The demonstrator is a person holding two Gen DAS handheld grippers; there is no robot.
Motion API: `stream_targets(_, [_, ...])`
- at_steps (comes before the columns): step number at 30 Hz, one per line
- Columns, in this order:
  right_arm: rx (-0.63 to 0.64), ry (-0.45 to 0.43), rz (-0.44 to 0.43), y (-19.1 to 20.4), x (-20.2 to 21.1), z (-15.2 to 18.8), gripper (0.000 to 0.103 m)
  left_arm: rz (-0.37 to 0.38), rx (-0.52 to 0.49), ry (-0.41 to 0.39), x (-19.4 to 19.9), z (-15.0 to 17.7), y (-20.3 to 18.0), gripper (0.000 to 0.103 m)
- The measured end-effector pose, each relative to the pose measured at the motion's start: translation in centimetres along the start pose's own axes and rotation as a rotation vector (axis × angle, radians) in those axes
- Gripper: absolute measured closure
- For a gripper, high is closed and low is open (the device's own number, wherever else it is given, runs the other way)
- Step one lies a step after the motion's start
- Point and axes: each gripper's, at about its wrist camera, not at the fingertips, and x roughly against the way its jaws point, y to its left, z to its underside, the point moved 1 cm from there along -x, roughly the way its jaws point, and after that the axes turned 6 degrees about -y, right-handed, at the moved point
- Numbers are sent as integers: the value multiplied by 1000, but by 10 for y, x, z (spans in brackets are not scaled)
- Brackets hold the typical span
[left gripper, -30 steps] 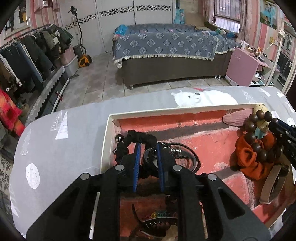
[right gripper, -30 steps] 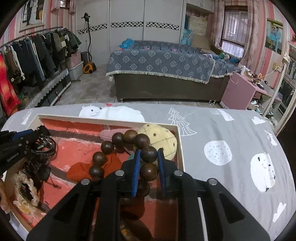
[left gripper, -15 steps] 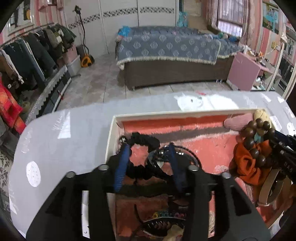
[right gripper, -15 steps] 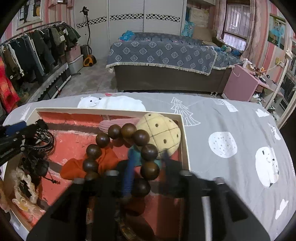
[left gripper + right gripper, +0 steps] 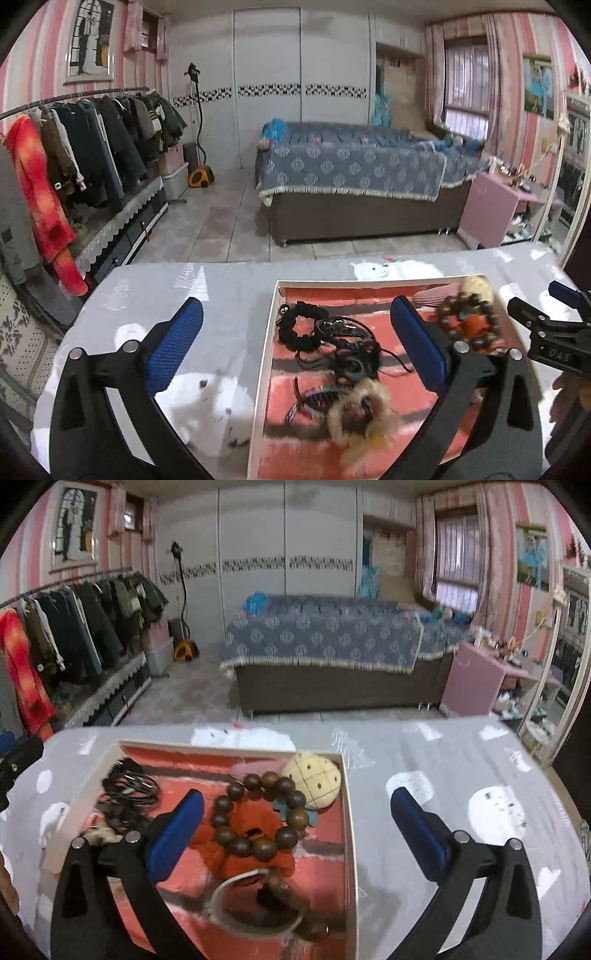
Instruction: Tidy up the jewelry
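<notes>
Left hand-held gripper (image 5: 295,343): jaws just spread wide, nothing held, above box (image 5: 264,369).
Right hand-held gripper (image 5: 297,823): likewise just spread, empty; bead bracelet (image 5: 258,812) left in box.

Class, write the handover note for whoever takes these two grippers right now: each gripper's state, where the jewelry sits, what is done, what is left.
Left gripper: its jaws have just been opening, now wide, nothing between the pads.
Right gripper: the same, just opened wide and empty.
White tray with red lining on the grey tablecloth holds everything: black bracelets and cords at the left end, wooden bead bracelet lying on the orange scrunchie at the right end, beside the pineapple plush.
Done: both bracelets released into the tray.
Left: the pieces still lie in loose heaps; sorting looks unfinished.
</notes>
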Motion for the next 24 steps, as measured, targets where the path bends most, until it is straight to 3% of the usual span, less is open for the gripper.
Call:
stream_targets(11, [14,-203,-36,5,146,22,4,-86,-66,-159,143,26,-16,5])
stream_targets(18, [34,-221,-49,-6,225,57,4,-86,-32,-180,210,57,-23,5])
stream_targets(24, [1,-205,-63,-19,270,93,4,-72,-6,-151,249,91,-27,5])
